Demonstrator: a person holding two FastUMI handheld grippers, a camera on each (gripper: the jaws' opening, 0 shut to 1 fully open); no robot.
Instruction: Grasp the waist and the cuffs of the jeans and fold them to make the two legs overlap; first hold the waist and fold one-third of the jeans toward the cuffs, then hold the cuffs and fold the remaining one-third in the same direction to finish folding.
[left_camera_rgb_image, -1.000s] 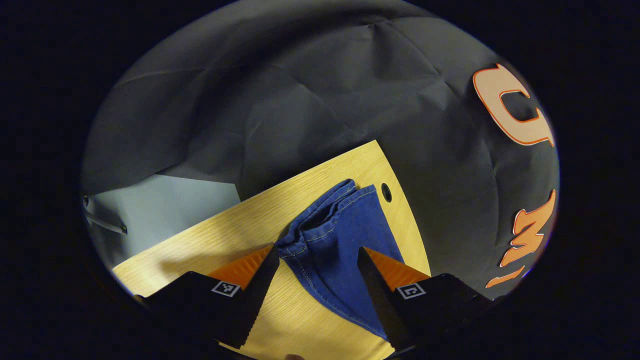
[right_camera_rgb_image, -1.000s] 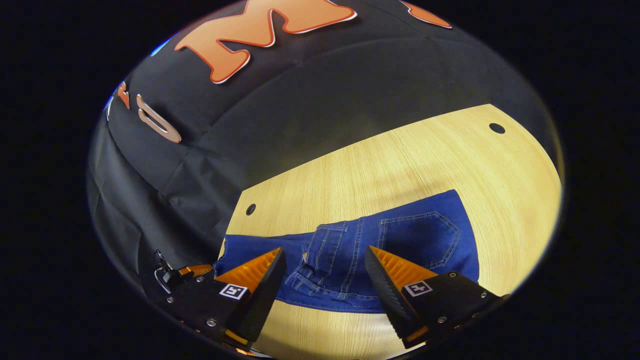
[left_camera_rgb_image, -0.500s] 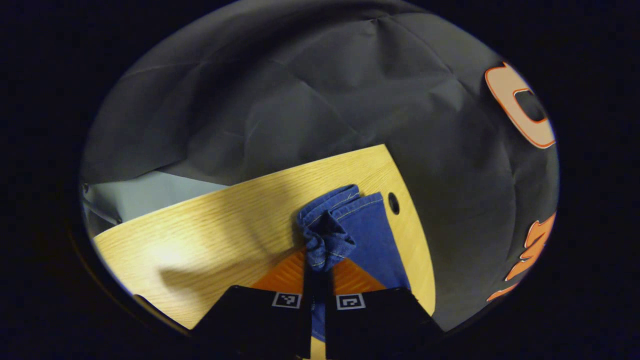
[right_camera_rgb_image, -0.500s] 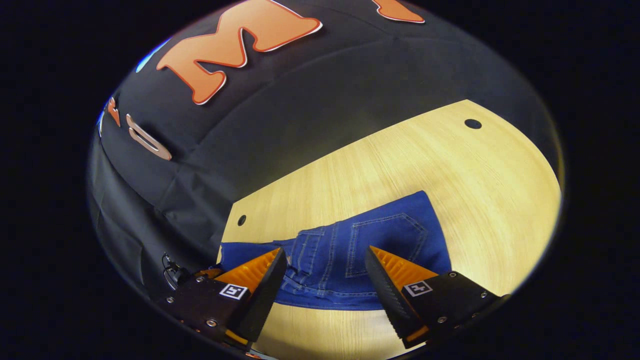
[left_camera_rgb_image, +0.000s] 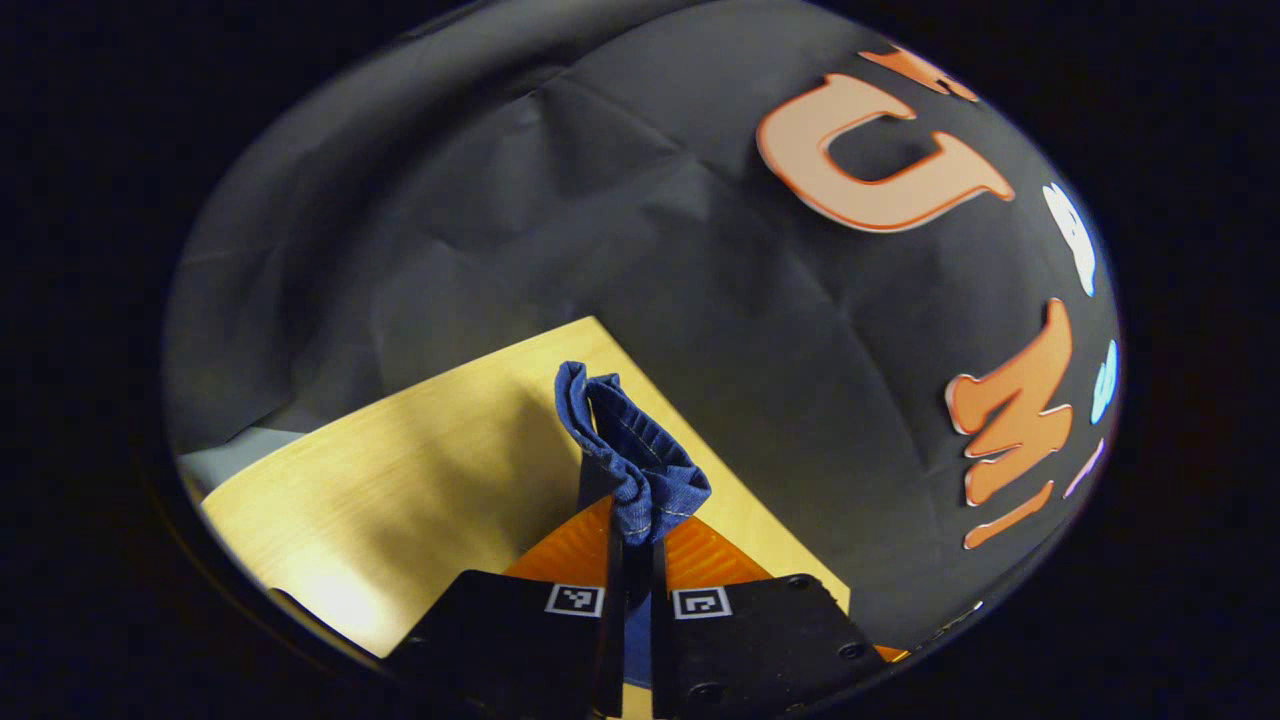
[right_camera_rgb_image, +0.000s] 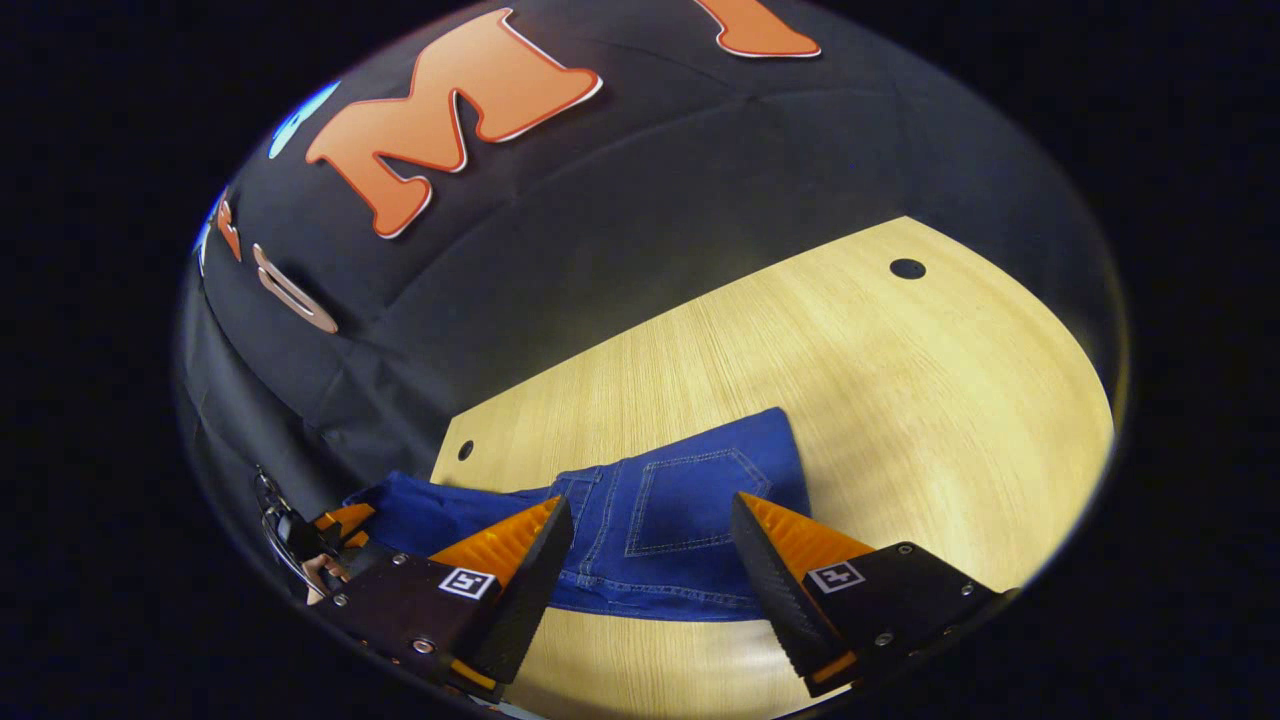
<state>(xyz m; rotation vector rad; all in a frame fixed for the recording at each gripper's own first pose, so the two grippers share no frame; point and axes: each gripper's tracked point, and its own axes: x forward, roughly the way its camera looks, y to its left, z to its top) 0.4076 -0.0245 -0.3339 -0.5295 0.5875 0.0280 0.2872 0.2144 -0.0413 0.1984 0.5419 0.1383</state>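
The wooden table (right_camera_rgb_image: 900, 400) is big and bare past the jeans (right_camera_rgb_image: 680, 510), which lie flat on it near its front edge. My right gripper (right_camera_rgb_image: 650, 555) hangs just above the jeans' waist, fingers wide apart. My left gripper (left_camera_rgb_image: 630, 530) pinches the bunched cuffs (left_camera_rgb_image: 630, 450) tight, lifted off the table.

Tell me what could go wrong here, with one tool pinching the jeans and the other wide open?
The left tool grips only a small bunch of cuff, so the denim might slip out as it lifts. The right tool hangs open above the waist without holding it, so pulling the cuff could drag the jeans across the table and skew the fold.
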